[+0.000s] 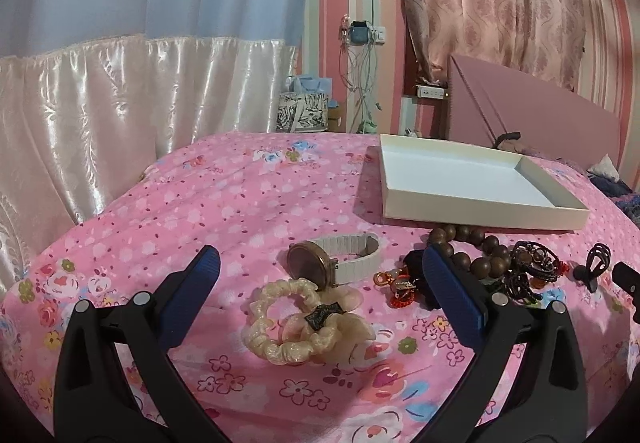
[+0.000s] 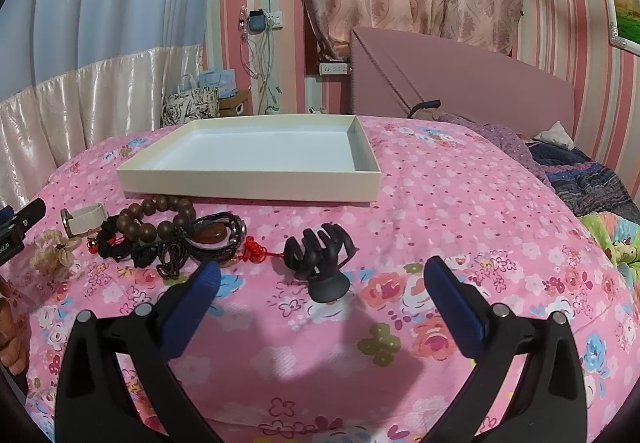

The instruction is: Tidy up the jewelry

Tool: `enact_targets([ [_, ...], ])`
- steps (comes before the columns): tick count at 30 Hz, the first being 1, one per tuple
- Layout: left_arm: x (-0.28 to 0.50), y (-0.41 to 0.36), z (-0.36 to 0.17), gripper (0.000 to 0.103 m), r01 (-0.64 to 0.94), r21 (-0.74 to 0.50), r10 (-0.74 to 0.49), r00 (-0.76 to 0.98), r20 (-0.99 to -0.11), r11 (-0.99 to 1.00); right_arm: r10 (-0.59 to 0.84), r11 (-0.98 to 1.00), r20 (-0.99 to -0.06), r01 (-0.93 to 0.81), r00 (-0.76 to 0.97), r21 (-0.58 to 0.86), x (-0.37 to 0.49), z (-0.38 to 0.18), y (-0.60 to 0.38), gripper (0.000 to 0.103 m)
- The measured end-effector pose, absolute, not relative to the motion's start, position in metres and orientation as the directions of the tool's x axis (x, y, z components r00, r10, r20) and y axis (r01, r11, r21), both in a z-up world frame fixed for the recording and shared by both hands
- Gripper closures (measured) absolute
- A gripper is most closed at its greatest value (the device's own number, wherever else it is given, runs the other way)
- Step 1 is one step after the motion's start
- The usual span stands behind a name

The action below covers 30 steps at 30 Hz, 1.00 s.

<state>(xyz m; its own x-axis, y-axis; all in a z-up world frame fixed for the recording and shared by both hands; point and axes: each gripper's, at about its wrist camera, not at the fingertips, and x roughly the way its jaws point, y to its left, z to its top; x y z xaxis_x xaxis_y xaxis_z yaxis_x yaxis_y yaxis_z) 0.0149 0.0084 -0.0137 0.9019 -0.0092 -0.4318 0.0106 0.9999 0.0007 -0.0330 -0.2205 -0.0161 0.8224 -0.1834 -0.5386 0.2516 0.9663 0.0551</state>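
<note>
- The jewelry lies in a loose row on a bed with a pink floral bedspread (image 1: 224, 203), and a shallow cream box (image 1: 480, 211) sits on the bed behind the row, at about 1 o'clock in the left wrist view and 11 o'clock in the right wrist view.
- The box shows only its pale bare floor; none of the jewelry is in it.
- Furthest left in the row is a cream beaded bracelet (image 1: 280, 323) with a fabric flower and a small dark tag on it.
- Just behind it, touching its far edge, a wristwatch (image 1: 336, 263) stands on its side, with a round bronze case and a white ribbed strap.
- To the right come small orange and red charms (image 1: 396, 287), then a brown wooden bead bracelet (image 2: 160, 219) close to the box's near wall.
- Tangled against the beads is a dark braided cord bracelet (image 2: 216, 233) with an amber stone, and a red knotted tassel (image 2: 256, 248) trails from it.
- Furthest right, apart from the tangle, a black claw hair clip (image 2: 320, 259) rests teeth upward.
- The left gripper (image 1: 320, 279) hovers low over the bed with its fingers wide apart; the beaded bracelet and watch lie between them, untouched.
- The right gripper (image 2: 320, 285) is likewise low, its blue-padded fingers (image 2: 452, 307) spread wide and gripping nothing, the hair clip lying between their tips at 12 o'clock.
</note>
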Motion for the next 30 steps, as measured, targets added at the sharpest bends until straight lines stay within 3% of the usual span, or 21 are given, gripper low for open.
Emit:
enact_targets([
  [30, 0.0127, 0.013, -0.0096, 0.003, 0.018, -0.022, -0.026, 0.895, -0.446, 1.0, -0.189, 0.966, -0.543, 0.254, 0.818, 0.047, -0.0317, -0.0183, -0.2218, 0.002],
])
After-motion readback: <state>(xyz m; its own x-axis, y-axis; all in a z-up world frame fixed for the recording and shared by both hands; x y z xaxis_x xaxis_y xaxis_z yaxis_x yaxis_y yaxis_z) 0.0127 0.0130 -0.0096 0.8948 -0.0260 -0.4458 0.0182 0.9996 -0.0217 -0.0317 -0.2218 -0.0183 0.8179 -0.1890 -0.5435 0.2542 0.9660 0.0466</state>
